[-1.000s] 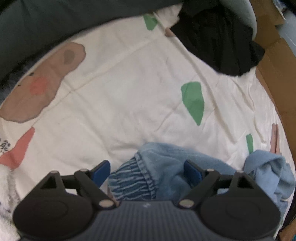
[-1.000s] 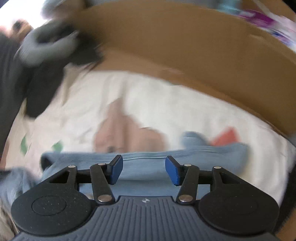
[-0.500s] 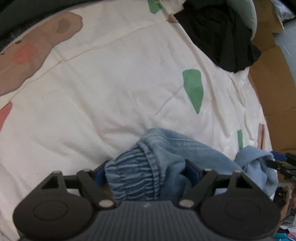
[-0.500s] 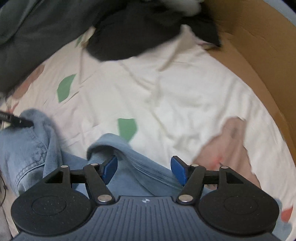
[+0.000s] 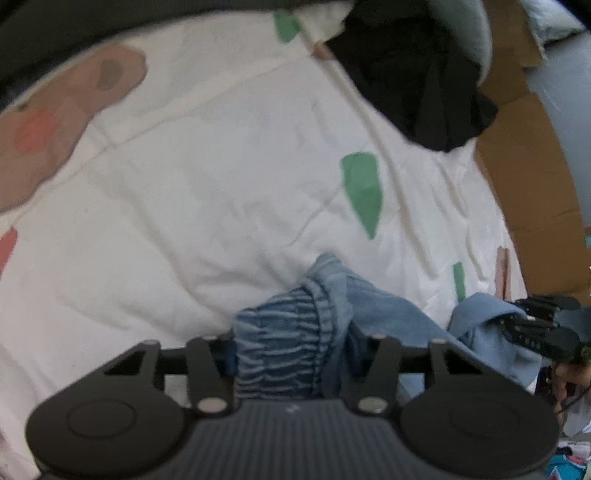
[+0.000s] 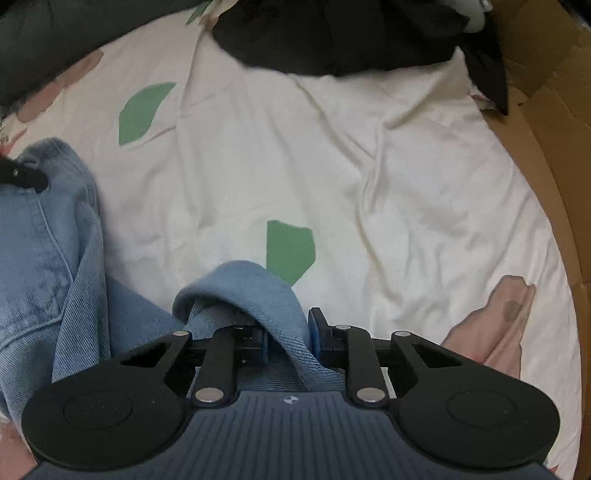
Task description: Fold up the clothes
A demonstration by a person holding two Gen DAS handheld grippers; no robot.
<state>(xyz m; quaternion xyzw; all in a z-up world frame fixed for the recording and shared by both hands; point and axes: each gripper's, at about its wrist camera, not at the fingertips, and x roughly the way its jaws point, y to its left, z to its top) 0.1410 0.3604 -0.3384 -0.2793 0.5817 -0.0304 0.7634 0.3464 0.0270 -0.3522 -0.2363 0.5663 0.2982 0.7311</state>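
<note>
A pair of light blue denim trousers (image 5: 388,314) lies bunched on a cream bedspread (image 5: 221,192) printed with green and brown patches. My left gripper (image 5: 295,350) is shut on the gathered elastic waistband (image 5: 280,354). My right gripper (image 6: 286,343) is shut on a fold of the same denim (image 6: 243,288), and shows at the right edge of the left wrist view (image 5: 539,328). The rest of the trousers (image 6: 40,258) hangs to the left in the right wrist view, where a tip of the left gripper (image 6: 22,177) shows.
A black garment (image 5: 417,85) lies heaped at the far end of the bed, also in the right wrist view (image 6: 351,33). Brown cardboard (image 5: 528,177) borders the bed's right side. A dark green cloth (image 6: 55,48) lies along the far left.
Both grippers have closed on the denim: the left on the waistband, the right on a fold. The right gripper swung round from facing the cardboard to facing down the bed.
</note>
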